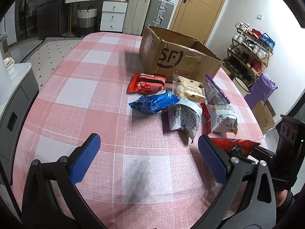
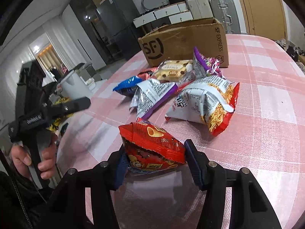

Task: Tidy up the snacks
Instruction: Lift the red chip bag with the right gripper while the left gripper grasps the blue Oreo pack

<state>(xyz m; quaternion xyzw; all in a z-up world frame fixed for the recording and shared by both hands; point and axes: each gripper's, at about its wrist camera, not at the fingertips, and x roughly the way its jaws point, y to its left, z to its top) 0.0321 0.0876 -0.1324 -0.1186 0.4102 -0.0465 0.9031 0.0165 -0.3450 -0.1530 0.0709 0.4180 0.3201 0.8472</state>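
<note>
Several snack packs lie on the pink checked table in front of an open SF cardboard box. Among them are a blue pack, a red flat pack, a cookie pack and a noodle snack bag. My right gripper is shut on a red snack bag, held just above the table; the bag also shows in the left wrist view. My left gripper is open and empty, near the table's front, left of the red bag.
The box stands at the table's far side. Suitcases and white drawers stand behind it. A shoe rack and a purple bag are off the table's right edge. A white appliance is to the left.
</note>
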